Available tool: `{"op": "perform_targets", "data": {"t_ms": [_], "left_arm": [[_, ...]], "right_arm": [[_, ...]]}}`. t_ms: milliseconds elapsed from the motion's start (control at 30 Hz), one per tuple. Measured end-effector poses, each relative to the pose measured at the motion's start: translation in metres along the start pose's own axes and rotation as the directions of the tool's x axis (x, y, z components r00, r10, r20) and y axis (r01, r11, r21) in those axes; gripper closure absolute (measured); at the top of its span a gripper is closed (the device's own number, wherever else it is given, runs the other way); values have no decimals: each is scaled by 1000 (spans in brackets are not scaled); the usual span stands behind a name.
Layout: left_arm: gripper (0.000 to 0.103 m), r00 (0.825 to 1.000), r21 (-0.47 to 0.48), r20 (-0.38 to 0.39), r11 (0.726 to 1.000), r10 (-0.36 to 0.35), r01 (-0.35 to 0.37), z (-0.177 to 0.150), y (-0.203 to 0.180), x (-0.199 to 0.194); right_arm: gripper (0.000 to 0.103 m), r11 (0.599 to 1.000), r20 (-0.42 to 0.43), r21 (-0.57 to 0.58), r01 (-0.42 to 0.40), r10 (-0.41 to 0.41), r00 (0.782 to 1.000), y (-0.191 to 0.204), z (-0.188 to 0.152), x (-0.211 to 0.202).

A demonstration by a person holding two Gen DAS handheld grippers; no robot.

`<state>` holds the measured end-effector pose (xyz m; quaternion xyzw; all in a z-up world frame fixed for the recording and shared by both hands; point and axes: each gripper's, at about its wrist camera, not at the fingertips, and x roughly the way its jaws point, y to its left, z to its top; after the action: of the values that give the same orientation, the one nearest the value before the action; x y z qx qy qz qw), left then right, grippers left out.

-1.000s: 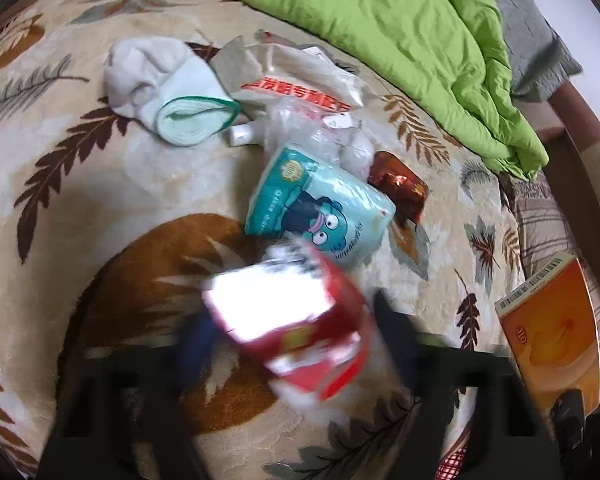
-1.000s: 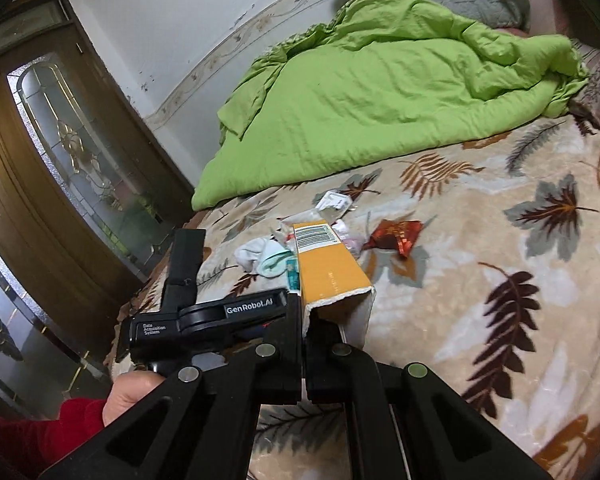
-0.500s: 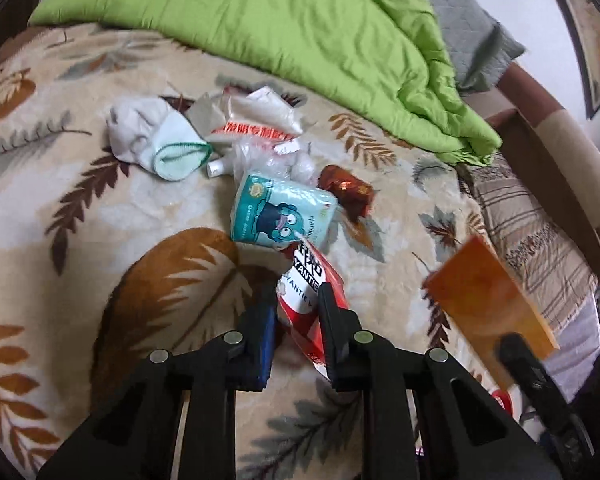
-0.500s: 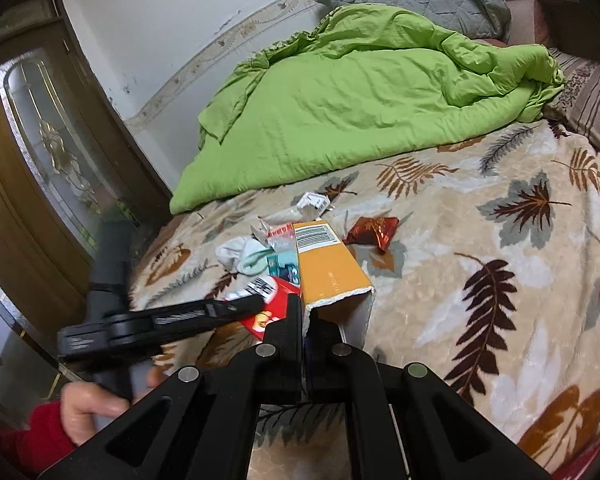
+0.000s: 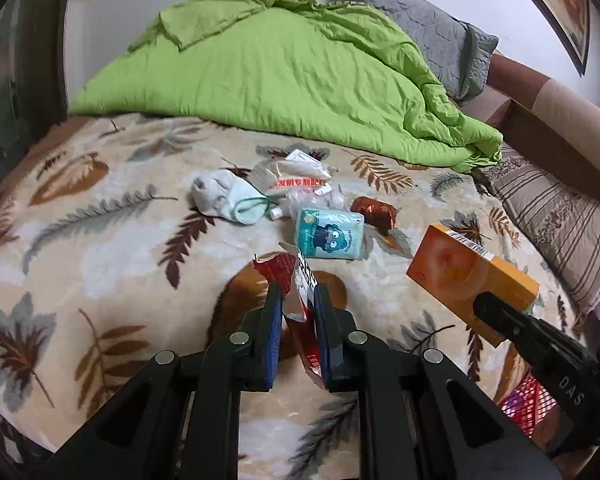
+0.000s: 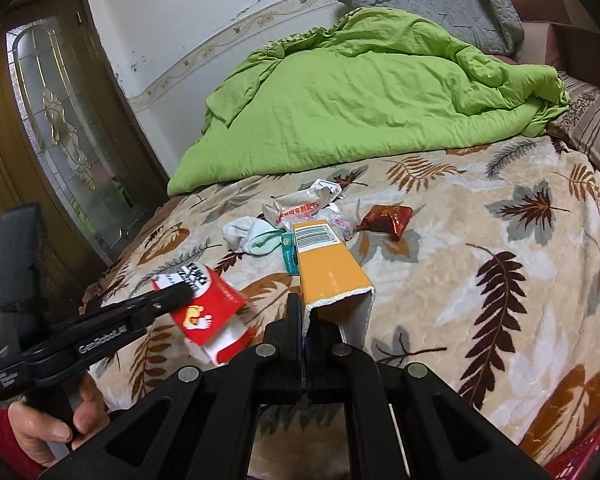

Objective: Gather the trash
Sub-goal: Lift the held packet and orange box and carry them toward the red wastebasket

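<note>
While the left hand-held gripper [image 5: 296, 292] is clenched on a red and white snack wrapper [image 5: 300, 300], the crumpled packet stands up between its blue pads with its torn top pointing away from the gripper, above the leaf-patterned blanket [image 5: 100, 248] of the bed. Seen from the right wrist, that same wrapper [image 6: 208, 312] hangs off the left gripper's tip, clear of the blanket, with a person's hand [image 6: 48, 428] on the handle. The right hand-held gripper [image 6: 305, 312] is closed tight on the torn open end of an orange carton [image 6: 326, 272]; the carton's long axis runs straight ahead from the jaws, barcode end farthest away, and what little shows inside looks white and empty. Just beyond the left gripper lies a teal tissue pack [image 5: 330, 234], flat, and past it a dark red foil wrapper [image 5: 376, 210], a clear plastic bag with red print [image 5: 296, 178] and a balled white sock [image 5: 228, 196]. Farther ahead a green duvet [image 5: 280, 72] is heaped on the bed. A red mesh basket [image 5: 528, 404] shows low to the right of the left gripper; its contents cannot be made out.
</note>
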<state>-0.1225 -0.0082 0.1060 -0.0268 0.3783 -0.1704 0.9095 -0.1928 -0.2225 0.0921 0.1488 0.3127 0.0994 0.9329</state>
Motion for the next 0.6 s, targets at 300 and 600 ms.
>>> {"op": "perform_targets", "data": {"t_ms": [300,600], "left_arm": [[88,997,63,54,996,57,-60,1,-11,-12],[88,986,125,118,983,118,-133,1,-22,-22]], "right_arm": [[101,1000,-17,-12,-4,4,1000,5,-5,-10],[101,1000,-13,0,-15,15,1000,5,-2,-22]]}}
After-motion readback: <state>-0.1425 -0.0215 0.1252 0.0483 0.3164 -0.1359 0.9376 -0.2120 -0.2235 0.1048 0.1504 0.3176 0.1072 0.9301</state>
